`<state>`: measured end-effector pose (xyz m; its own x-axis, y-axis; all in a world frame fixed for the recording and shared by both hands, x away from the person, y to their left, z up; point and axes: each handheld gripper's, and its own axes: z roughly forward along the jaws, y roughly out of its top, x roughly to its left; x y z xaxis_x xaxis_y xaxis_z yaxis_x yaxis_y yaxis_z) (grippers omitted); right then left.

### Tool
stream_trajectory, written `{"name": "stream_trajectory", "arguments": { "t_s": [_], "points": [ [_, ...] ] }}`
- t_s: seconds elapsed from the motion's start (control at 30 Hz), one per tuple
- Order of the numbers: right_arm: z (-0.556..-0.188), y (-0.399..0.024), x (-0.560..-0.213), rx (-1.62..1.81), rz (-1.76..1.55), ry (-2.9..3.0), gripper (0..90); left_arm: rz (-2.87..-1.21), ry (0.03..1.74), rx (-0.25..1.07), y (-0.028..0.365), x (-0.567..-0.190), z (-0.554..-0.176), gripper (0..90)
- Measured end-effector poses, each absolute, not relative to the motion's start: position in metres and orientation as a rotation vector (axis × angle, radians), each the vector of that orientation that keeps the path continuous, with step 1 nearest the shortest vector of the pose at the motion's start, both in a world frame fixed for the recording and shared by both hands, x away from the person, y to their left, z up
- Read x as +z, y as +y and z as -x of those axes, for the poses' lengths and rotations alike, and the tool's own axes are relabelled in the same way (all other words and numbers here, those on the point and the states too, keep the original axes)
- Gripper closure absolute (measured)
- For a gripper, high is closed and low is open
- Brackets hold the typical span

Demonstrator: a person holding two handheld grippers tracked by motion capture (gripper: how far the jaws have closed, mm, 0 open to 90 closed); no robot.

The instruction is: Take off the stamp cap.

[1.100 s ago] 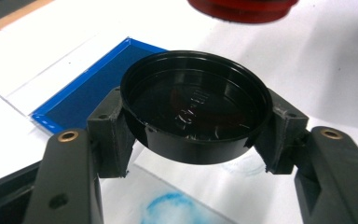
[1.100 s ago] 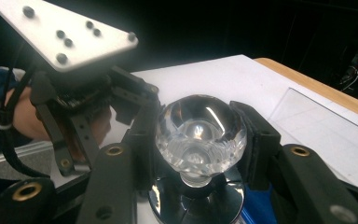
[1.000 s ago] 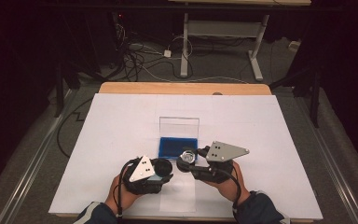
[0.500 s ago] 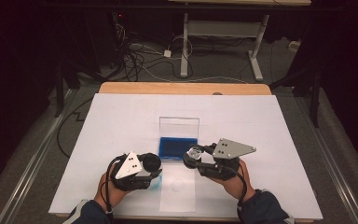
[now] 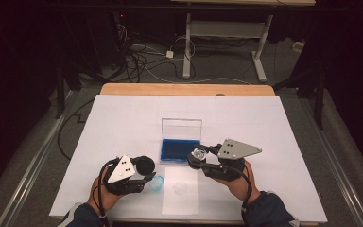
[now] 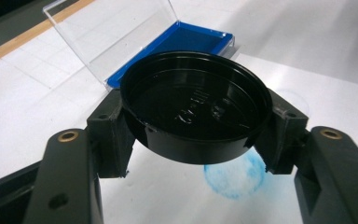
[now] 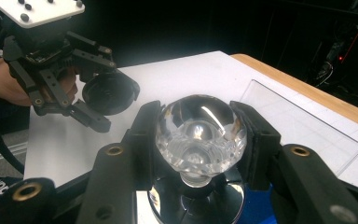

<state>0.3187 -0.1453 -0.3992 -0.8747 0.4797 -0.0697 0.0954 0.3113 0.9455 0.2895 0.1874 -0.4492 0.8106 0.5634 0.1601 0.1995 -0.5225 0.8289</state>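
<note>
A round black cap (image 6: 193,105) is clamped between the pads of the left tool (image 5: 147,178), held with its hollow side up, just above the white sheet (image 5: 123,123) that covers the table (image 5: 184,89). Below the cap, a blue round stain (image 6: 235,175) is seen on a smaller slip of paper (image 5: 179,201) at the near edge of the table; a fainter round mark (image 5: 179,187) lies beside it. In the right tool (image 5: 194,158), a clear faceted glass knob (image 7: 200,133) on a round mirrored base is gripped from both sides by the pads. It is held at the near right corner of a flat blue case (image 5: 179,149), whose clear lid (image 5: 181,128) stands open and upright behind it. The case is placed near the middle of the sheet. The two tools are kept apart, with the stained slip of paper between them.
</note>
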Motion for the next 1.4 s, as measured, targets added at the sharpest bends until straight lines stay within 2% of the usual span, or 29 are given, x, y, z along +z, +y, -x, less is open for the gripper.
{"name": "stream_trajectory", "arguments": {
  "t_s": [0.8, 1.4],
  "points": [
    [-0.322, -0.148, -0.4, 1.581, -0.537, 2.24, 56.3, -2.106, 0.619, 0.552, 0.224, -0.458, -0.274, 36.2],
    [-0.323, -0.151, -0.401, 1.574, -0.556, 2.237, 56.3, -2.094, 0.626, 0.552, 0.226, -0.461, -0.273, 36.2]
  ]
}}
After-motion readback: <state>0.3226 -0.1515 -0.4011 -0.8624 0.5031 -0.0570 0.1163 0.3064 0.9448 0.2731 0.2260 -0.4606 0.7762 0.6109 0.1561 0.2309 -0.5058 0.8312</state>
